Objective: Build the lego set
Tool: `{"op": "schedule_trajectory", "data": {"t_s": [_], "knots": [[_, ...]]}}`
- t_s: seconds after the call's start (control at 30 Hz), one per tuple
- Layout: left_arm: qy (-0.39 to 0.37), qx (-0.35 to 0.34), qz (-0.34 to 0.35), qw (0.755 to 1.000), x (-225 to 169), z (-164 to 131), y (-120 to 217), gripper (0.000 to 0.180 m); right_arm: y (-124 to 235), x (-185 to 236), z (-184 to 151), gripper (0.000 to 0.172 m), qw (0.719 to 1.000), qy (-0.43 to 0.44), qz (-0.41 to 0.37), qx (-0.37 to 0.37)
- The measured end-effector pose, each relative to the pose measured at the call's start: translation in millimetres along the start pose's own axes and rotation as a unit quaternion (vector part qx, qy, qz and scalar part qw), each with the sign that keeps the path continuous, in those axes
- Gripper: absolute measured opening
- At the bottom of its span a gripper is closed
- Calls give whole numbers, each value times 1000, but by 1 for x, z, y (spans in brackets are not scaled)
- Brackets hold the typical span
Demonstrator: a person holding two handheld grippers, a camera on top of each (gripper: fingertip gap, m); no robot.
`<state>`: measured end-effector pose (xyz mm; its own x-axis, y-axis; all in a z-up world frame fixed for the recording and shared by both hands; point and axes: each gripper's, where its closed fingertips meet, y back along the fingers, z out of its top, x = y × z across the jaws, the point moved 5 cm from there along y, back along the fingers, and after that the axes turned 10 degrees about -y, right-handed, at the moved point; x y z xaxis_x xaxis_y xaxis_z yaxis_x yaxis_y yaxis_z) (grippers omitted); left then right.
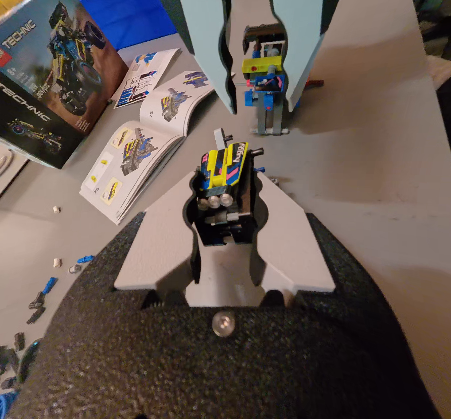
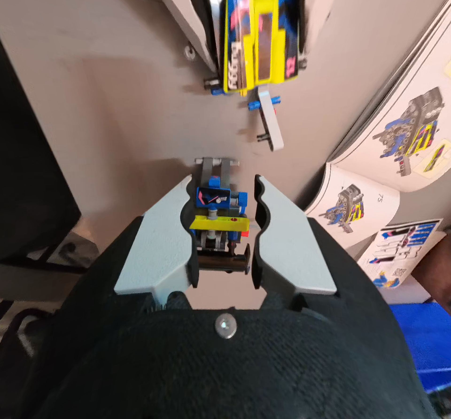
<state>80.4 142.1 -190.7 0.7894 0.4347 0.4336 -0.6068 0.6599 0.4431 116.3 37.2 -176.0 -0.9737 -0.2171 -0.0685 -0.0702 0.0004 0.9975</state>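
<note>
From where I stand, the left gripper has its fingers clamped on the yellow-and-blue body section, held nose-out toward the blue-and-grey chassis, which the right gripper straddles on the bench, right finger apparently not touching.

Yellow-blue-pink striped toy body; grey table.

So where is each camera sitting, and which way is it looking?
Left wrist view: on the left gripper, looking along its fingers, shut on the yellow hood piece, toward the instruction booklet, toy box and right gripper.
Right wrist view: on the right gripper, looking back at the left one; the blue frame piece sits between its fingers.
Shared: both grippers, both pieces, the booklet.
</note>
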Motion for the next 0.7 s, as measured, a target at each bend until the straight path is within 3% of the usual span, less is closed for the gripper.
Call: {"op": "schedule_trajectory", "data": {"t_s": [0.1, 0.27, 0.43, 0.57, 0.7], "knots": [[8, -8, 0, 1000, 2, 1, 1, 40, -5, -2, -8, 38, 999, 2, -7, 38], [11, -20, 2, 1000, 4, 3, 0, 39, -8, 2, -11, 24, 999, -16, 6, 37], [-6, -45, 2, 999, 2, 12, -3, 40, -5, 4, -17, 24, 999, 6, -42, 16], [-31, -85, 21, 996, 3, 24, -6, 39, 10, 16, -17, 24, 989, 24, -113, -95], [-74, -108, 29, 991, 3, 37, -5, 39, 19, 30, -23, 23, 951, 45, -209, -222]]}}
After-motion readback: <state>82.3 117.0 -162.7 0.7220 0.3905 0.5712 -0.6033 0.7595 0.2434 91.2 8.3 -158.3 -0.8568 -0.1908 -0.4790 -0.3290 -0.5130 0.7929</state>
